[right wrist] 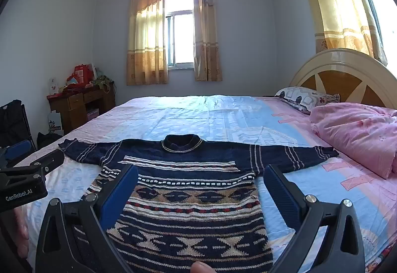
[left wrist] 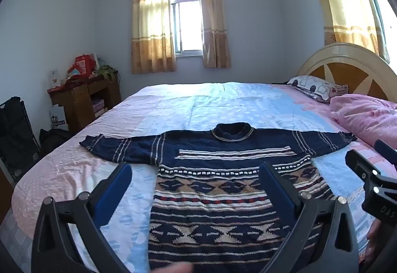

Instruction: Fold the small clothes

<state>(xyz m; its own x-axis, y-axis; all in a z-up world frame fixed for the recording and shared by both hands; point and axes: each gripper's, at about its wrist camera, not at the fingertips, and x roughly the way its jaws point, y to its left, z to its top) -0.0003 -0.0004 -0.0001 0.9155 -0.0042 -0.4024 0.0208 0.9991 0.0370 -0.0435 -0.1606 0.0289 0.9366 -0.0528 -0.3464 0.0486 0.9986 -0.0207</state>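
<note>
A small navy knitted sweater (left wrist: 213, 188) with tan, white and red pattern bands lies flat on the bed (left wrist: 74, 173), sleeves spread to both sides and collar pointing away. My left gripper (left wrist: 196, 168) hovers above its lower part, open, with nothing between the blue pads. In the right wrist view the same sweater (right wrist: 188, 198) lies below my right gripper (right wrist: 201, 171), which is also open and empty. The right gripper (left wrist: 372, 173) shows at the right edge of the left wrist view; the left gripper (right wrist: 24, 173) shows at the left edge of the right wrist view.
A pink quilt (right wrist: 354, 134) is bundled at the right beside a patterned pillow (right wrist: 305, 98) and the headboard (right wrist: 347, 72). A wooden desk (right wrist: 79, 104) with clutter stands left of the bed. A dark rack (left wrist: 15, 134) stands by the left wall.
</note>
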